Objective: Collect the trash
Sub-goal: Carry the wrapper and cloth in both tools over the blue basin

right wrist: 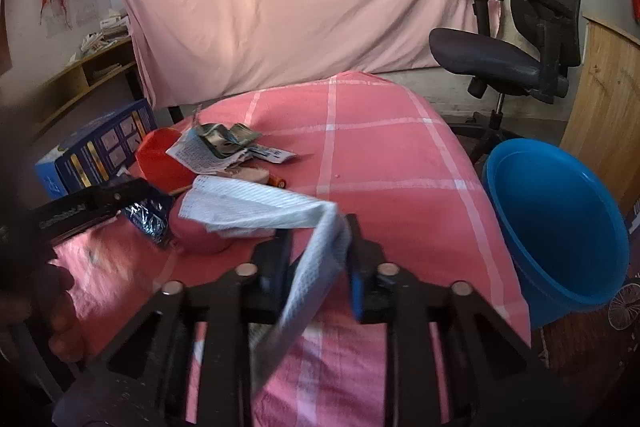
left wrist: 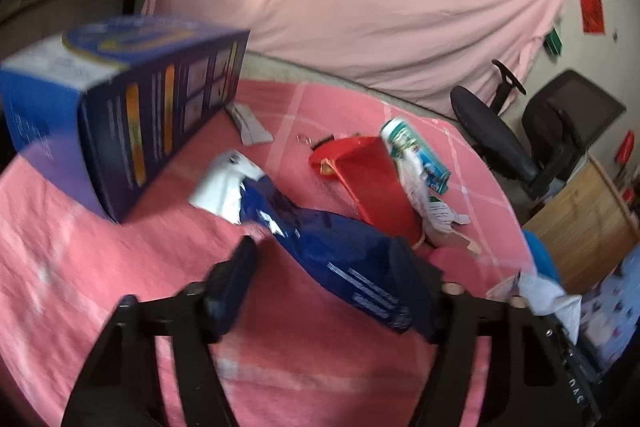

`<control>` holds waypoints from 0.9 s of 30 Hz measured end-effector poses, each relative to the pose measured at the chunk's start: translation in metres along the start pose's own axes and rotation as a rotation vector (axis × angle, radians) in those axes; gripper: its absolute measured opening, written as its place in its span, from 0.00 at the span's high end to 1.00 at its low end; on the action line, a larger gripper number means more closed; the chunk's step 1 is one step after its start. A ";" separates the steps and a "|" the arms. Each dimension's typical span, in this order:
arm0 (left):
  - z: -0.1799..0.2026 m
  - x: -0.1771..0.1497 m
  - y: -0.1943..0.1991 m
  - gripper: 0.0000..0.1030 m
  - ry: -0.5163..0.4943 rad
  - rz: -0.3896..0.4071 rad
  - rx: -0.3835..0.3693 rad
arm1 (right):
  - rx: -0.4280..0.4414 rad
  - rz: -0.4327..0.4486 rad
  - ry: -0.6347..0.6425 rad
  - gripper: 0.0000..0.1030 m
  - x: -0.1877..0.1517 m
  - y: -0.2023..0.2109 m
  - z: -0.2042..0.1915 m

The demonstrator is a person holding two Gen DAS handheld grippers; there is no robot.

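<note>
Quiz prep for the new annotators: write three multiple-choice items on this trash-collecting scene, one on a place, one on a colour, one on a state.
1. Where is the bin?
A. at the table's right edge
B. on the office chair
C. under the shelf

2. What colour is the bin?
A. red
B. green
C. blue

3. What is the right gripper doing?
A. hanging open
B. pinching a white paper towel
C. gripping the big box

Key: A, it sits just off the pink cloth on the right; C, its wall and rim are plain blue; B, the towel passes between the closed fingers.
</note>
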State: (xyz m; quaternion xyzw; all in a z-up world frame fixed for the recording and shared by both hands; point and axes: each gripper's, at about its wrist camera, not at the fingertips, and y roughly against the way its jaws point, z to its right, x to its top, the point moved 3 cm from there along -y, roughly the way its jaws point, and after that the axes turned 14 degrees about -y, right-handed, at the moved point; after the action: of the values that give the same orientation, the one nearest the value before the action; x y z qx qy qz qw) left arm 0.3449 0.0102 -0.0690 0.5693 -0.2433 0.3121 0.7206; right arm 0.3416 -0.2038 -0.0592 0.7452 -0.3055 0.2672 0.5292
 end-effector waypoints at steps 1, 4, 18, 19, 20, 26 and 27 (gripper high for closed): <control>-0.001 0.000 0.000 0.59 0.013 -0.007 -0.008 | 0.010 -0.001 -0.007 0.57 0.001 0.000 0.002; -0.002 -0.001 0.004 0.78 0.028 -0.022 -0.017 | 0.042 0.001 -0.024 0.60 -0.001 0.003 0.005; 0.051 0.008 0.070 0.97 -0.203 0.195 -0.007 | 0.149 0.188 -0.039 0.64 0.013 0.052 0.005; 0.062 0.014 0.075 0.97 -0.236 0.219 -0.017 | 0.144 0.222 -0.049 0.64 0.020 0.059 0.008; 0.074 0.020 0.079 0.97 -0.270 0.245 -0.024 | 0.136 0.251 -0.052 0.64 0.026 0.065 0.011; 0.148 0.047 0.087 0.97 -0.435 0.369 -0.129 | 0.048 0.455 -0.076 0.64 0.079 0.108 0.045; 0.163 0.051 0.088 0.97 -0.465 0.389 -0.152 | 0.030 0.490 -0.087 0.64 0.088 0.114 0.053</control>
State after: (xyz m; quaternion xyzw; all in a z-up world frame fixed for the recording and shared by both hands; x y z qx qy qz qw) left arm 0.3168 -0.1258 0.0638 0.5129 -0.5287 0.2864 0.6127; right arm 0.3199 -0.2987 0.0598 0.6674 -0.4955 0.3596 0.4240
